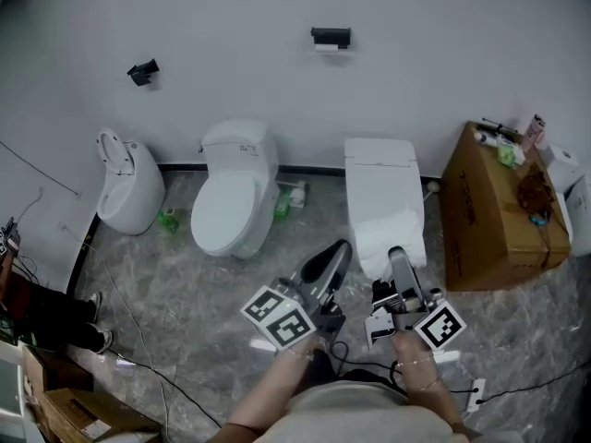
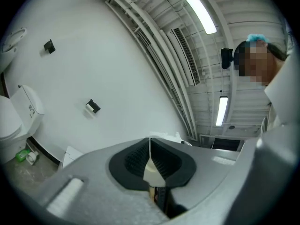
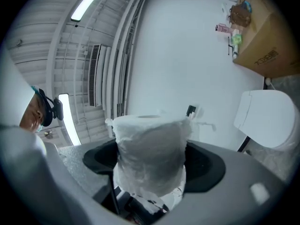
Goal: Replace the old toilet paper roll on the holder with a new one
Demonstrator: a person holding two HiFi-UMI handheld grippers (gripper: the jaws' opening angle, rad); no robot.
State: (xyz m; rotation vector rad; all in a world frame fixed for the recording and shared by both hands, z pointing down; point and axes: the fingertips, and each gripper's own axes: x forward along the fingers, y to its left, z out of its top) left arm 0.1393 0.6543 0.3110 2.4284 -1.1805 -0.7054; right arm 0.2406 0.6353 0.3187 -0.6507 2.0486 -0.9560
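The black wall holder [image 1: 331,38] hangs high on the white wall with a small scrap of white paper under it; it also shows small in the left gripper view as the holder [image 2: 92,107] and past the roll in the right gripper view as the holder [image 3: 191,110]. My right gripper [image 3: 150,165] is shut on a new white toilet paper roll [image 3: 149,146] in thin wrapping, held upright between the black pads. In the head view the right gripper [image 1: 397,258] points toward the wall. My left gripper [image 2: 150,158] is shut, pads meeting, with nothing held; the left gripper [image 1: 334,255] sits beside the right one.
Three white toilets stand along the wall: left [image 1: 129,183], middle [image 1: 235,192], right [image 1: 385,197]. A cardboard box [image 1: 499,206] with bottles on top stands at the right. A second black fitting [image 1: 143,71] is on the wall at the left. Green bottles [image 1: 282,201] lie on the floor.
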